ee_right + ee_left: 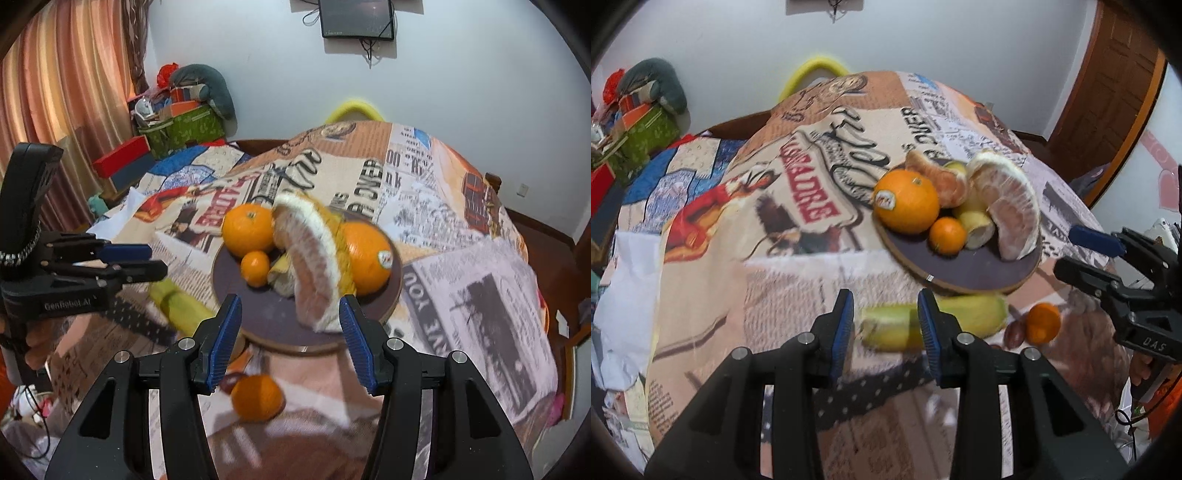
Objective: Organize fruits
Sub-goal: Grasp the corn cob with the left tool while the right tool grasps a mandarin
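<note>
A dark round plate (960, 266) (266, 314) on the printed tablecloth holds a large orange (907, 201) with a sticker, a small mandarin (947, 236) (255, 267), a peeled pomelo wedge (1012, 210) (314, 266) and bits of yellow peel. A yellow-green banana (960, 317) (177, 302) lies on the cloth beside the plate. My left gripper (886, 321) (157, 261) hovers over the banana's end, jaws narrowly apart and not pressing it. A loose mandarin (1043, 323) (258, 398) and a small dark fruit (1014, 334) sit nearby. My right gripper (290, 317) (1065, 251) stands open at the plate's near rim, holding nothing.
The tablecloth (461, 295) drapes off the table on the right. Boxes and a grey cushion (207, 88) are piled at the back left, by a curtain. A yellow hoop (354, 107) rises behind the table, and a screen (356, 18) hangs on the wall.
</note>
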Motion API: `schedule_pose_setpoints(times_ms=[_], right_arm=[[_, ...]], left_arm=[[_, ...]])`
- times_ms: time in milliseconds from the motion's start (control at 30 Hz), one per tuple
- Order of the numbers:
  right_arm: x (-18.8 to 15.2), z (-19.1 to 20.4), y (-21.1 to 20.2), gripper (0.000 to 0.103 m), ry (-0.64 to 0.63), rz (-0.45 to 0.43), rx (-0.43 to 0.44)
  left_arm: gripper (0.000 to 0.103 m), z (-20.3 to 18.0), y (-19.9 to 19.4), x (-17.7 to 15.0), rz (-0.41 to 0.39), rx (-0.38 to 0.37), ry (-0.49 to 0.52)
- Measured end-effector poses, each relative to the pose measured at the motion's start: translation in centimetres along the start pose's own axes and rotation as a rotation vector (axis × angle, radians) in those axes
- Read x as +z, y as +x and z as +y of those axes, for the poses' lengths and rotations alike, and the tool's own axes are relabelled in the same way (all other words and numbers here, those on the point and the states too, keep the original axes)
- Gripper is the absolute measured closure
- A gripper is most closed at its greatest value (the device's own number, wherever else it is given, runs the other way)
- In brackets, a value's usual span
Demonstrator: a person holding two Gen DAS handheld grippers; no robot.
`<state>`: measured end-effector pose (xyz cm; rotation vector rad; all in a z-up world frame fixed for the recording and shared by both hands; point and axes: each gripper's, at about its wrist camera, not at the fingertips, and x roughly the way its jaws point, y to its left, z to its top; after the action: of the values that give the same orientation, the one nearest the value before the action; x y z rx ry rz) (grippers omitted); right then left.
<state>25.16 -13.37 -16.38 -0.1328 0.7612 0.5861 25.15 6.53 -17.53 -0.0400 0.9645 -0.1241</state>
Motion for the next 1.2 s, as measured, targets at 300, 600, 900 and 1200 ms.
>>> schedule_pose_setpoints(times_ms=[300,600,900,1200], right_arm=[[-2.4,1.9,1.1,0.052,-0.008,0.065,0.030],[-2.2,1.5,3.0,0.052,0.013,0.102,-0.026],[-2.8,1.8,3.9,0.051,0.003,0.128,-0.038],[-2.9,2.1,3.7,0.052,-0.004,0.140,-0.039]], left_arm=[[0.067,1.0,0.3,-2.7,0.044,0.032,-0.001],[0.067,4.0,1.6,-2.3,0.041,0.060,-0.081],[0.067,3.5,2.3,-1.6,0.041,0.046,-0.101],[0.068,2.7,-1.0,-5.7,0.050,-0.001,-0.101]])
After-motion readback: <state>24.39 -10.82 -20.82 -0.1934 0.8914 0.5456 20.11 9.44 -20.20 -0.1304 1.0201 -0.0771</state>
